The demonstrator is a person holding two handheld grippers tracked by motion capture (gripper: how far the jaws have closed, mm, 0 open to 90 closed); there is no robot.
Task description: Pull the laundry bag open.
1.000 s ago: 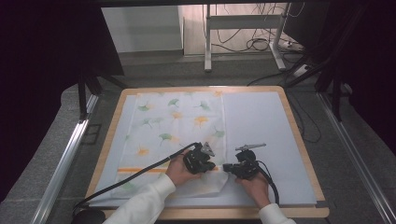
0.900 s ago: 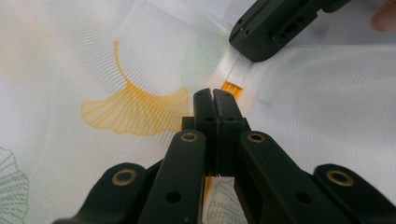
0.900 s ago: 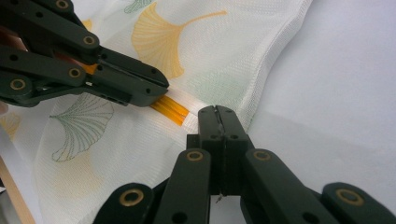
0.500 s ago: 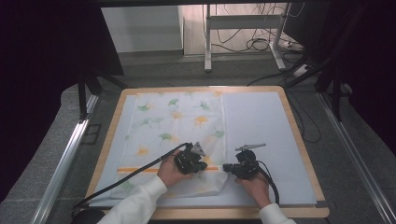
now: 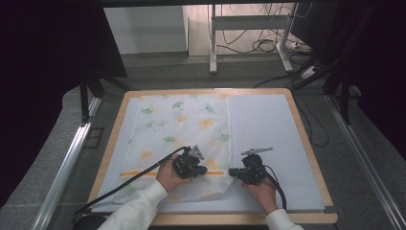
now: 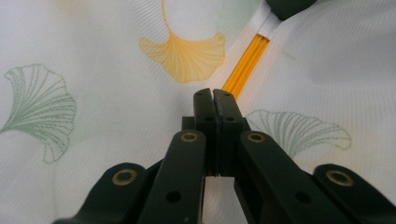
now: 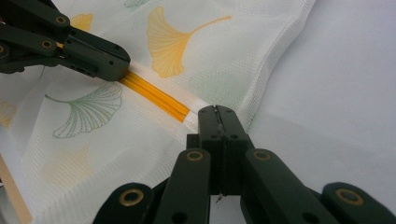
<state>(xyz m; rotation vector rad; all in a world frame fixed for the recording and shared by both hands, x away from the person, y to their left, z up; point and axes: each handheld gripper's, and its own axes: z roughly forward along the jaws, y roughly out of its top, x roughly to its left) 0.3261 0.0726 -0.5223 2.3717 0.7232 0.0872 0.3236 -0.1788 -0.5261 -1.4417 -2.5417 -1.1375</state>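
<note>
Mesh bag (image 5: 179, 132) with leaf print, spread flat over the left half of a pale mat (image 5: 268, 124) on a wooden-rimmed table (image 5: 306, 139), in the centre of the high view. Orange zipper (image 5: 143, 172) running across the lower part of the bag. Left gripper (image 5: 203, 171) at lower centre, jaws fully closed and pinched on the zipper line. Right gripper (image 5: 232, 171) just to its right, at the bag's right edge, jaws likewise closed on the white end of the zipper band.

Left gripper view: closed jaw tips at centre frame, zipper (image 6: 246, 63) leading away to the upper right. Right gripper view: zipper (image 7: 156, 95) stretched from the closed tips at centre toward the left gripper (image 7: 122, 65) at upper left.
</note>
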